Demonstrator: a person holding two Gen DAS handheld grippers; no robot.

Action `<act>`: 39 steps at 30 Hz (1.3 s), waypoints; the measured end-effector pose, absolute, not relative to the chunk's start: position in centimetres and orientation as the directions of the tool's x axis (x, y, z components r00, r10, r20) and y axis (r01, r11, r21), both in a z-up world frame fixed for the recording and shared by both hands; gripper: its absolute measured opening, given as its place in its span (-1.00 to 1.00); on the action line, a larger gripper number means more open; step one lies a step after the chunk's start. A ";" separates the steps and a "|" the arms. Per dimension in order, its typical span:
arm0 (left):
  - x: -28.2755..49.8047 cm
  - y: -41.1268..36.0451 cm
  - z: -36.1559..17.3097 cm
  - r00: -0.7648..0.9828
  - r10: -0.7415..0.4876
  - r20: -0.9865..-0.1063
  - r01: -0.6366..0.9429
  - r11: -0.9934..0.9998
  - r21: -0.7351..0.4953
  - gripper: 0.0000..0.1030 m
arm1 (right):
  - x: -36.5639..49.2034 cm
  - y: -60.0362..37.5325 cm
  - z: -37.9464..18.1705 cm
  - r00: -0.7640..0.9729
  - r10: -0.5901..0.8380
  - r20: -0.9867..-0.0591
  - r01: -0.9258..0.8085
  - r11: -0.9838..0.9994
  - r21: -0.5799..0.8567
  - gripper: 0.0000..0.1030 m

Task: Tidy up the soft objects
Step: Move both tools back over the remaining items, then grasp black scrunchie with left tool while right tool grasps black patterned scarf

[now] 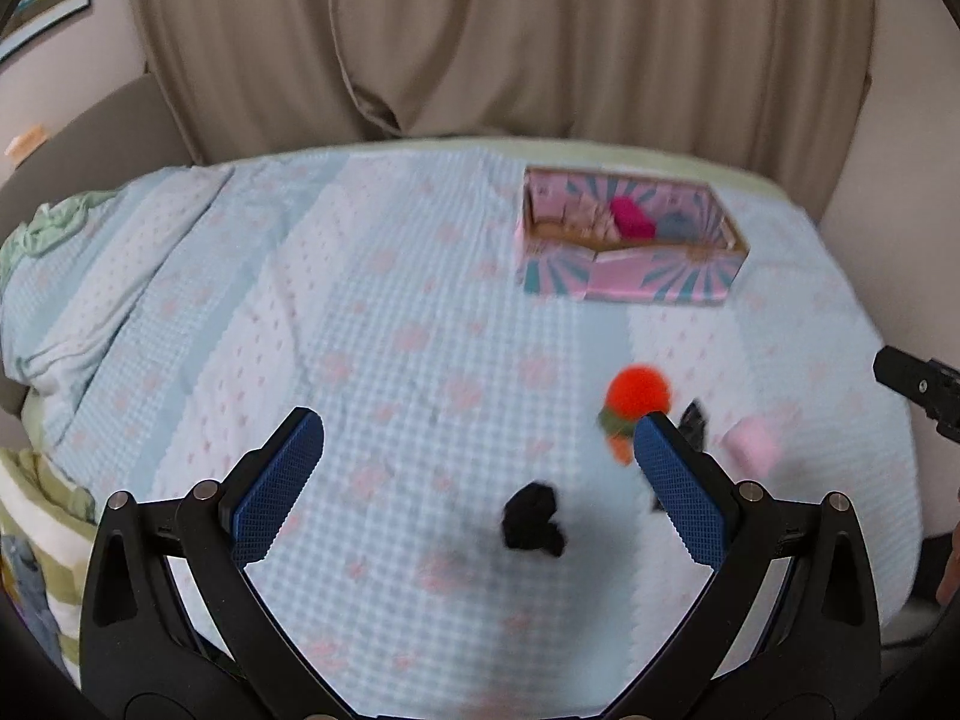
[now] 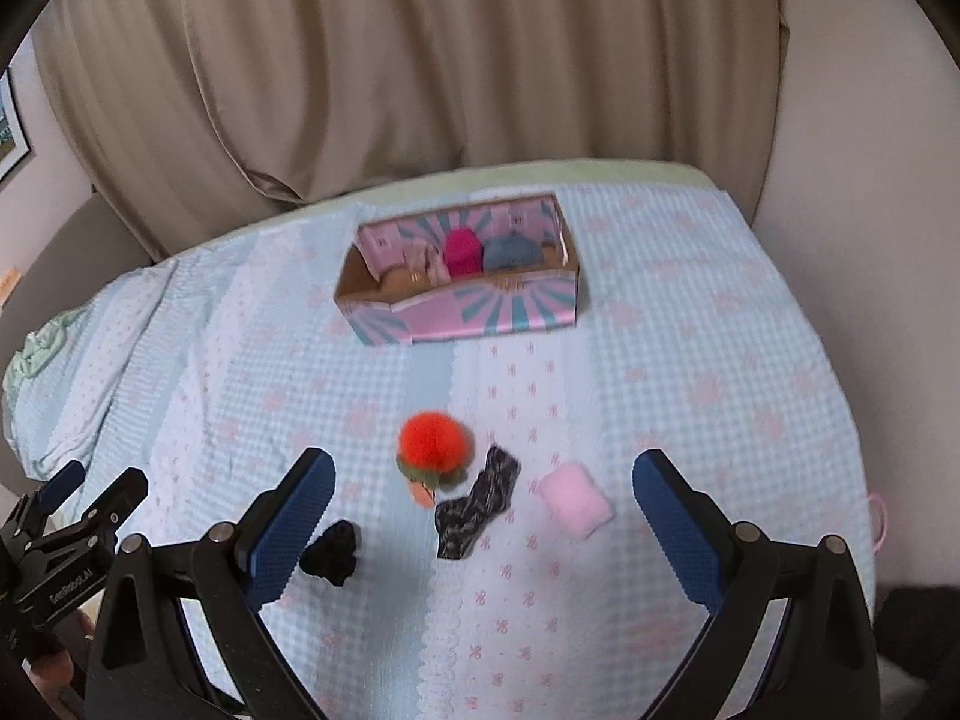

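On the quilted bed (image 2: pixel 690 360), both grippers (image 1: pixel 480 468) (image 2: pixel 483 498) hover spread wide, empty, lining up loose soft pieces for the box (image 2: pixel 462 312).

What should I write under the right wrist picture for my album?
Open right gripper hovers over the bed's orange pom-pom, patterned sock, pink roll and black bundle, facing the box.

Left gripper (image 1: pixel 480 450) jaws spread wide and empty, right gripper (image 2: pixel 483 483) likewise wide and empty
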State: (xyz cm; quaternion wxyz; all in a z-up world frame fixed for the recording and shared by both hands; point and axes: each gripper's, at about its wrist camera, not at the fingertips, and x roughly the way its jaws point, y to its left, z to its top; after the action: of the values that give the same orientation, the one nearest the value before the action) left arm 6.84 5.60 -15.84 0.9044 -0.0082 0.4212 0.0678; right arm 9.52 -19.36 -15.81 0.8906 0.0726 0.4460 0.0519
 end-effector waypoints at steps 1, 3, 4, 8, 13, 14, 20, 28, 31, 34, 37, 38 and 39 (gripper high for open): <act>6.8 5.8 -17.1 0.629 0.113 -0.769 -0.120 0.992 0.048 0.99 | 9.4 -19.0 -16.8 0.594 0.151 -0.790 -0.022 0.985 0.172 0.93; 6.6 6.0 -19.4 0.626 0.087 -0.775 -0.095 0.995 0.035 0.99 | 9.2 -18.3 -18.7 0.591 0.149 -0.793 -0.015 0.985 0.173 0.93; 6.7 6.0 -20.8 0.617 0.065 -0.784 -0.076 0.997 0.023 0.99 | 9.3 -18.0 -19.6 0.588 0.151 -0.795 -0.011 0.984 0.178 0.93; 7.2 5.7 -26.4 0.548 0.019 -0.836 -0.027 1.000 0.005 0.99 | 9.8 -17.2 -23.3 0.577 0.182 -0.796 0.004 0.974 0.226 0.92; 7.7 4.8 -32.1 0.537 -0.024 -0.843 0.012 1.000 -0.021 0.98 | 11.0 -16.2 -27.3 0.577 0.182 -0.796 -0.009 0.976 0.217 0.87; 7.9 4.5 -33.1 0.534 -0.025 -0.845 0.020 1.000 -0.017 0.96 | 11.3 -15.9 -28.2 0.579 0.191 -0.793 -0.029 0.977 0.213 0.82; 8.8 2.9 -38.8 0.534 -0.013 -0.845 0.034 0.999 0.006 0.85 | 12.3 -14.7 -33.7 0.570 0.174 -0.803 -0.055 0.983 0.174 0.77; 9.5 2.4 -42.0 0.548 0.051 -0.835 0.032 0.996 0.082 0.43 | 13.8 -13.6 -38.7 0.566 0.157 -0.809 -0.070 0.987 0.143 0.41; 9.9 2.4 -42.8 0.540 0.058 -0.840 0.037 0.995 0.093 0.40 | 14.4 -13.7 -39.6 0.578 0.160 -0.800 -0.058 0.986 0.155 0.39; 10.2 2.3 -42.7 0.543 0.074 -0.836 0.031 0.994 0.107 0.15 | 14.9 -13.7 -40.0 0.589 0.160 -0.792 -0.059 0.986 0.155 0.38; 10.5 2.0 -42.8 0.533 0.057 -0.844 0.032 0.996 0.087 -0.09 | 15.2 -13.8 -40.4 0.585 0.141 -0.799 -0.053 0.989 0.136 0.15; 10.5 1.8 -42.7 0.530 0.057 -0.846 0.034 0.995 0.089 -0.15 | 15.3 -13.9 -40.5 0.583 0.136 -0.801 -0.047 0.990 0.134 0.11; 10.5 1.7 -42.7 0.528 0.052 -0.848 0.038 0.996 0.085 -0.21 | 15.3 -14.0 -40.6 0.581 0.130 -0.804 -0.040 0.991 0.131 0.03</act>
State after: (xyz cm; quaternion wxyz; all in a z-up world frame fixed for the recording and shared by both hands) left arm 10.51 1.67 -42.68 0.8727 0.0464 0.4860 0.0042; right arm 15.28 -14.04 -40.56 0.8876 0.0493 0.4554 0.0479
